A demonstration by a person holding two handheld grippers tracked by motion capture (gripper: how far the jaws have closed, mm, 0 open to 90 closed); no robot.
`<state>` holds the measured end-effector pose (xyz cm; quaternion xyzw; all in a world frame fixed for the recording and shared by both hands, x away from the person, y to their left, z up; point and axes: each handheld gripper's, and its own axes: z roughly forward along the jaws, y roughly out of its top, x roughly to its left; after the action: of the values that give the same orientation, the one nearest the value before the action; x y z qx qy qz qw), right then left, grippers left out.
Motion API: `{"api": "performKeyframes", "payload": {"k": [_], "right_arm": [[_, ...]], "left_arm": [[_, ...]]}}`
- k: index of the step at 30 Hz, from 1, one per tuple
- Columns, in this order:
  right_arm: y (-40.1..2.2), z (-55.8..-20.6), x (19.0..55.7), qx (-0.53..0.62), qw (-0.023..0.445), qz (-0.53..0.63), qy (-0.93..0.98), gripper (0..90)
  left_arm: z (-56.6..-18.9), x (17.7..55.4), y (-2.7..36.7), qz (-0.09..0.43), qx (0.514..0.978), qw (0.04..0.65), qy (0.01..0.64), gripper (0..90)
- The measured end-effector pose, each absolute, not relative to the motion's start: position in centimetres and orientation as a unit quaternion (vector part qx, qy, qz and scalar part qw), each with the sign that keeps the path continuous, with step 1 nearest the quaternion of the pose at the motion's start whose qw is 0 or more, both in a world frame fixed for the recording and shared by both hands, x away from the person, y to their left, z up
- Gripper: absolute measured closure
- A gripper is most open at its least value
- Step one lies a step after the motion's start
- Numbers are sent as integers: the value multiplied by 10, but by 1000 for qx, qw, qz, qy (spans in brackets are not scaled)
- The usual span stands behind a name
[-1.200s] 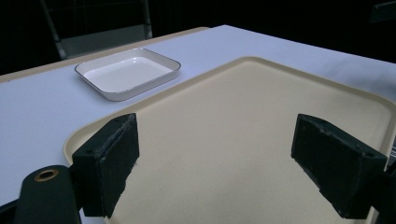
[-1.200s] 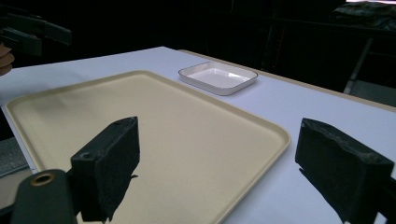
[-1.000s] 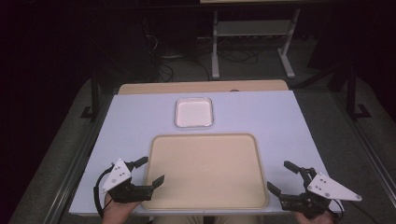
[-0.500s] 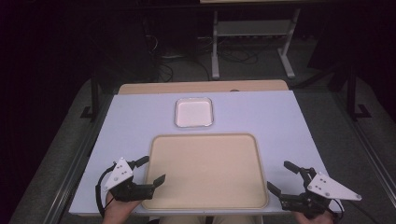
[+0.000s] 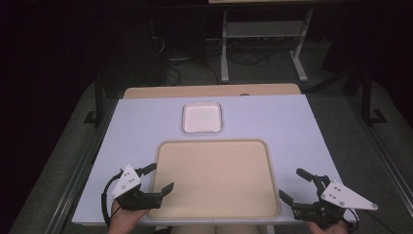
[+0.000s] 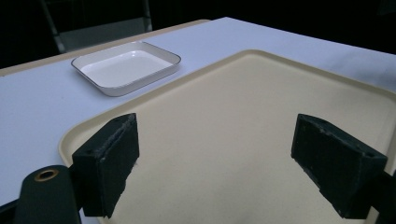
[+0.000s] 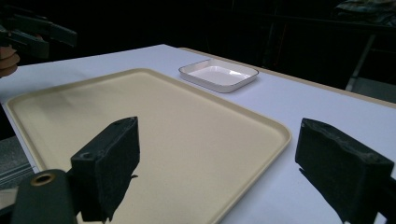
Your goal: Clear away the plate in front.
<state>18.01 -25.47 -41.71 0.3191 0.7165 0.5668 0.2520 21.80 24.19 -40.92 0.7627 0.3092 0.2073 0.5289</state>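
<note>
- The left gripper (image 5: 157, 179) sits at the near left corner of the beige tray (image 5: 214, 195), jaws spread wide with nothing between them; one jaw reaches over the tray's left edge.
- The right gripper (image 5: 295, 185) rests on the pale blue table (image 5: 272, 117) just beside the tray's near right corner, jaws likewise wide apart and holding nothing.
- The tray lies flat at the near middle of the table, bare.
- A small white dish (image 5: 202, 117) with a dark rim stands just beyond the tray's far edge, apart from it and empty.
- From the right gripper view, the other hand (image 7: 8, 59) shows across the tray at the far left.
</note>
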Motion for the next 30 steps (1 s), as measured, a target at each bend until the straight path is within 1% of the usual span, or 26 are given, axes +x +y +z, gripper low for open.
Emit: {"api": "performKeyframes", "payload": {"k": [15,21,30], "right_arm": [[-254,-417,179,318,252,566,718,130],[-253,-416,178,316,253,566,718,130],[-254,-417,179,322,254,566,715,130]], "left_arm": [[-406,223,239,208,764,528,306,149],[-400,228,237,190,756,537,322,137],[-392,241,235,186,763,531,317,137]]}}
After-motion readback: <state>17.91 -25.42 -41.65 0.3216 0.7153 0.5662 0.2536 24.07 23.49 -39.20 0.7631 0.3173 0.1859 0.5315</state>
